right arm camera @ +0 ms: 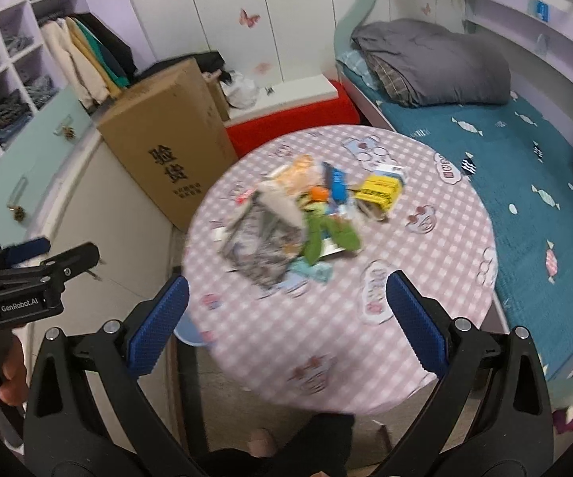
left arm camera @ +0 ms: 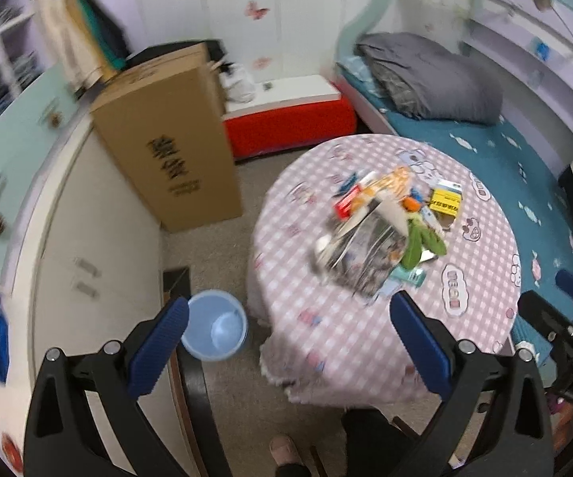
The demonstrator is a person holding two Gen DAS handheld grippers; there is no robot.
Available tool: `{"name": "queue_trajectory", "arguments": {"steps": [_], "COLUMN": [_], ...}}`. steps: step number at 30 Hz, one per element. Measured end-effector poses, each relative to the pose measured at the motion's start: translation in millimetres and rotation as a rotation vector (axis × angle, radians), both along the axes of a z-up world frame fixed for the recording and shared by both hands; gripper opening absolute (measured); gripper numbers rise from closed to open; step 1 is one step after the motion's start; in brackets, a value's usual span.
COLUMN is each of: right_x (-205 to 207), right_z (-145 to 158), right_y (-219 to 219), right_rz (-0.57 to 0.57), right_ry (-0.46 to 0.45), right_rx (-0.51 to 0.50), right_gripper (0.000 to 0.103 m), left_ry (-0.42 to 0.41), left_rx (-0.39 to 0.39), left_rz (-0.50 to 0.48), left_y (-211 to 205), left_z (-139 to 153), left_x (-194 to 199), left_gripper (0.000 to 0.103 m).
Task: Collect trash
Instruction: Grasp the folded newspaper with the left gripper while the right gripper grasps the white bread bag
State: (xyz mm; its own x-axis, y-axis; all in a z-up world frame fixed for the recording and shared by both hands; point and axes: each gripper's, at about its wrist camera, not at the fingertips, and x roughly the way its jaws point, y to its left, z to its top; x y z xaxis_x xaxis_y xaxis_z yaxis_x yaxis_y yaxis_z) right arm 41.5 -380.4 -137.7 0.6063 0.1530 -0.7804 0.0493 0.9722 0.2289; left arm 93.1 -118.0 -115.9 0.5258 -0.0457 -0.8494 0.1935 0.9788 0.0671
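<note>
A: Heap of mixed paper and plastic trash (left arm camera: 385, 230) at frame centre, on round pink checked tablecloth table (left arm camera: 366, 338).

B: Round light-blue plastic bin (left arm camera: 214, 324) lower left (on floor). Left gripper (left arm camera: 288, 346) and right gripper (right arm camera: 286, 322): jaws spread, holding nothing.

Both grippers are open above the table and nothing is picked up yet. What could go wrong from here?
1. The trash pile is a tangle of overlapping wrappers; closing the right gripper on it may lift several pieces at once, and loose ones could drop.
2. The blue bin sits on the floor beside the table, below the tablecloth edge, so carried trash could miss it.
3. The cloth hangs loose; a low left gripper might snag it and drag the pile.
</note>
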Motion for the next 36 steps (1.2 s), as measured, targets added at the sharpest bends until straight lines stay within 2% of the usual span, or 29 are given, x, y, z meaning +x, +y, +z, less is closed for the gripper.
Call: {"name": "queue_trajectory", "arguments": {"steps": [8,11,14,16,18,20,21,23,25,27,31,33,35,36], "right_x": [78,99,113,121,128,134,136,142,148,153,163,167,169,170], "right_z": [-44,-63,-80,-91,-99,-108,-111,-116,-121,-125,-134,-137,-138,-139], "right_y": [-51,-57,-58,-56,-55,-53,-53,-52,-51,-51,-52,-52,-52,-52], "right_rz": [0.059,0.079,0.092,0.105,0.121,0.133,0.137,0.147,0.153,0.157,0.159,0.162,0.159,0.159], "right_ry": [0.093,0.136,0.183,0.207,0.226,0.248,0.254,0.266,0.274,0.279,0.303,0.310,0.315,0.318], "right_rx": [-0.023,-0.001,0.019,0.023,0.024,0.028,0.031,0.030,0.028,0.030,0.043,0.046,0.051,0.055], "right_gripper": [0.097,0.097,0.097,0.097,0.097,0.097,0.097,0.097,0.097,0.097,0.097,0.097,0.084,0.082], "left_ry": [0.036,0.112,0.153,0.177,0.212,0.224,0.227,0.242,0.246,0.247,0.244,0.260,0.275,0.280], "left_rx": [0.023,0.032,0.022,0.029,0.016,0.014,0.016,0.008,0.020,0.003,-0.055,-0.112,-0.167,-0.186], "left_rz": [-0.175,-0.194,-0.197,-0.207,-0.244,-0.289,-0.309,-0.329,-0.322,-0.313,-0.283,-0.254,-0.212,-0.194], "left_y": [-73,-82,-82,-84,-89,-97,-100,-102,-101,-97,-87,-81,-76,-74], "left_z": [-72,-109,-133,-144,-154,-159,-160,-162,-161,-154,-139,-134,-130,-128], "left_x": [88,117,134,141,146,147,146,145,144,140,129,123,117,114], "left_gripper": [0.099,0.097,0.088,0.077,0.073,0.069,0.063,0.044,0.016,0.010,0.008,0.006,0.005,0.005]}}
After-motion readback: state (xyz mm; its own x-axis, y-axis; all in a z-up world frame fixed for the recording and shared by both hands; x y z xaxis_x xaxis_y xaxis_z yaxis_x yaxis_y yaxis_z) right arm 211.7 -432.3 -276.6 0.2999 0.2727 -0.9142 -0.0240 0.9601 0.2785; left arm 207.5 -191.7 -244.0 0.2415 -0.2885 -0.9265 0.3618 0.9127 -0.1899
